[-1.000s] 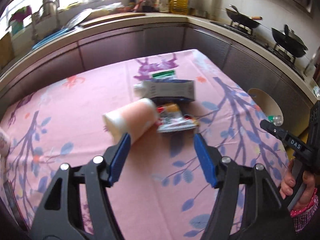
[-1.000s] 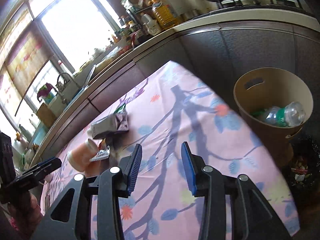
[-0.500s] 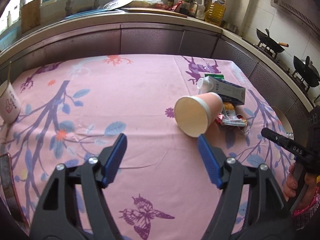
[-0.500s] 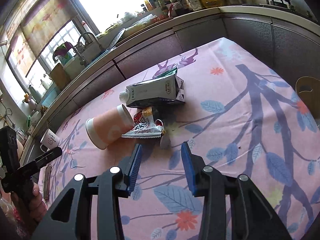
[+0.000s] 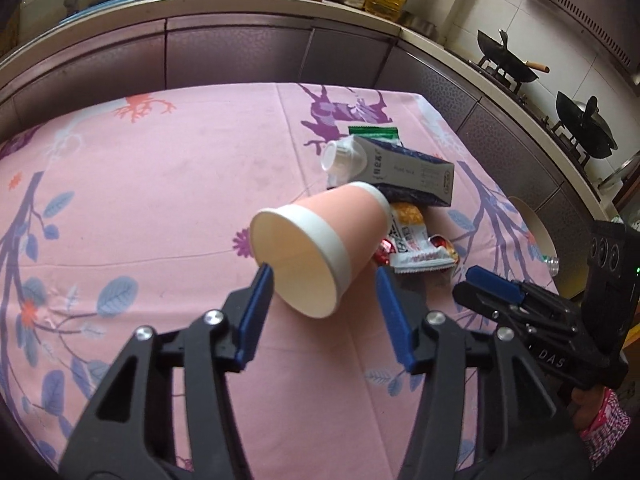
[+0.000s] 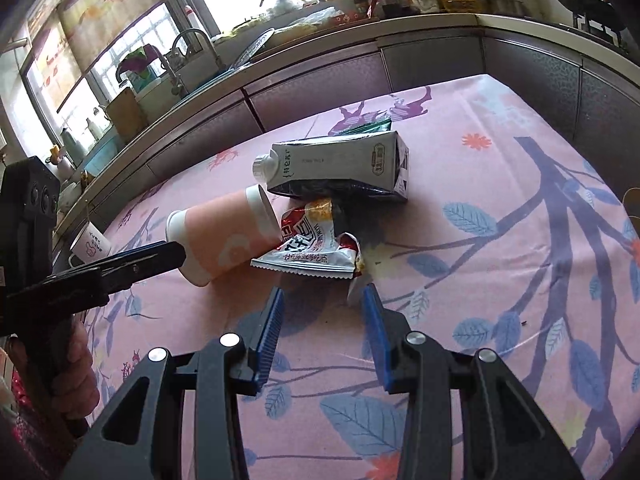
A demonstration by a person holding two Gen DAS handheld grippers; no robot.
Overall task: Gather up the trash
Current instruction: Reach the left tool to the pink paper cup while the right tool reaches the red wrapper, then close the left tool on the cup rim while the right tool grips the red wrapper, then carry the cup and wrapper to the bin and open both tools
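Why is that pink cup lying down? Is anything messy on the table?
Yes. The paper cup is tipped on its side, empty inside. The milk carton also lies flat, beside a crumpled snack wrapper on the tablecloth.

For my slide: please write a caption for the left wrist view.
Open left gripper at the tipped paper cup.

Bare cloth [image 6: 500,184] right of carton [image 6: 340,164] (wrapper [image 6: 312,248] seemingly tucked beneath).
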